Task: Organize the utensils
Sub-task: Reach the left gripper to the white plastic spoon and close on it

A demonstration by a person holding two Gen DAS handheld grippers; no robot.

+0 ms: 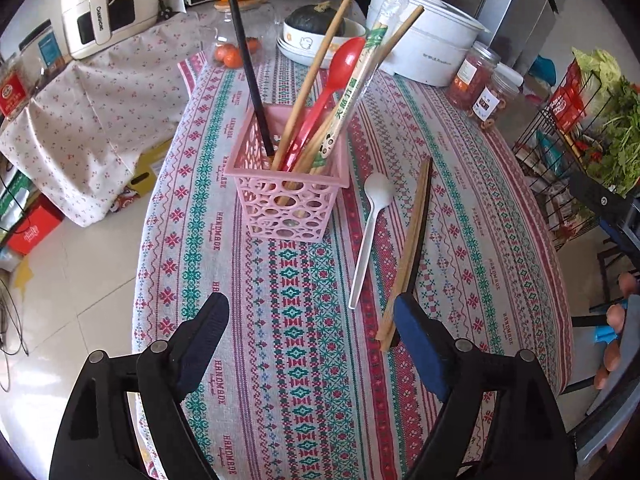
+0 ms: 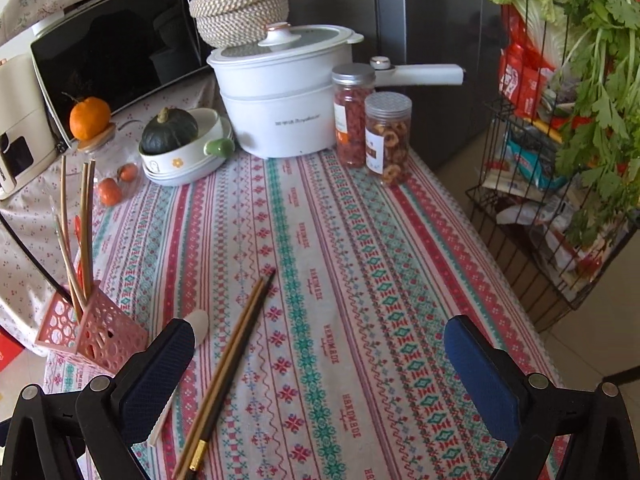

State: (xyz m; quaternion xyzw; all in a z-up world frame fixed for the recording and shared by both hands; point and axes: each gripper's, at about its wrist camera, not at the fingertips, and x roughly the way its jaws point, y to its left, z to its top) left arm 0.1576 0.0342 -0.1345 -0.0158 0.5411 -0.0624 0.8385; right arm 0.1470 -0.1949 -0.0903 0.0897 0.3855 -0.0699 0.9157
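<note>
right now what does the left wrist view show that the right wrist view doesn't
Only the left wrist view shows the red spoon standing in the holder, a red box on the floor, and fingers at its right edge.

Only the right wrist view shows the pot's long handle and the microwave door.

Both show the pink holder, white spoon and loose chopsticks on the tablecloth.

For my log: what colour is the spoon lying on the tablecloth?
White spoon; clearest in the left wrist view.

Setting: home kitchen/dining corner | evidence: microwave (image 2: 116,44), white electric pot (image 2: 280,100), patterned tablecloth (image 2: 340,280) (reads "HANDMADE"), wire rack of greens (image 2: 560,180), squash in bowl (image 2: 170,130)
</note>
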